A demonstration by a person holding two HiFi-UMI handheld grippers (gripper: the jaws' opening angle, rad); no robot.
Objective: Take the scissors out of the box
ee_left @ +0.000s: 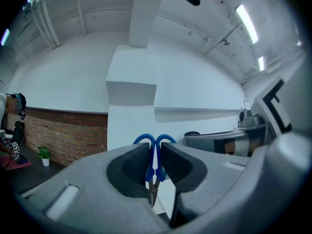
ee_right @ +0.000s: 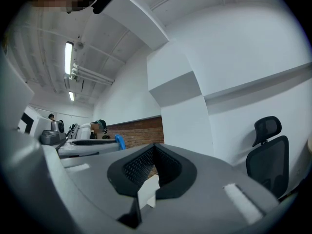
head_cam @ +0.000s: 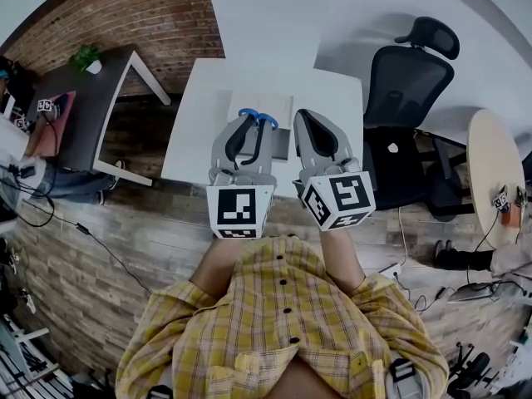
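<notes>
Head view, steeply downward, of two hand-held grippers side by side and level over a white table (head_cam: 193,144), the wearer's yellow plaid shirt (head_cam: 283,322) below them. In the left gripper (head_cam: 255,127), jaws partly closed and clamped on the scissors (head_cam: 266,120), ribbed black pads (ee_left: 130,168) pressing the blue handle shanks from either side. Blue finger loops projecting just past the fingertips; steel blades running back and downward between the jaws, toward the camera of the left gripper view. Scissors carried in the air over the table, just beside, in the head view, a grey box-like shape (head_cam: 283,144) lying on the table between the two grippers; shape largely hidden, identity uncertain. In the right gripper (head_cam: 307,116), jaws closed fully, tip to tip, nothing between the pads. Black office chair (head_cam: 405,90) to the right of the table; brick wall (head_cam: 141,15) beyond its far left corner.
</notes>
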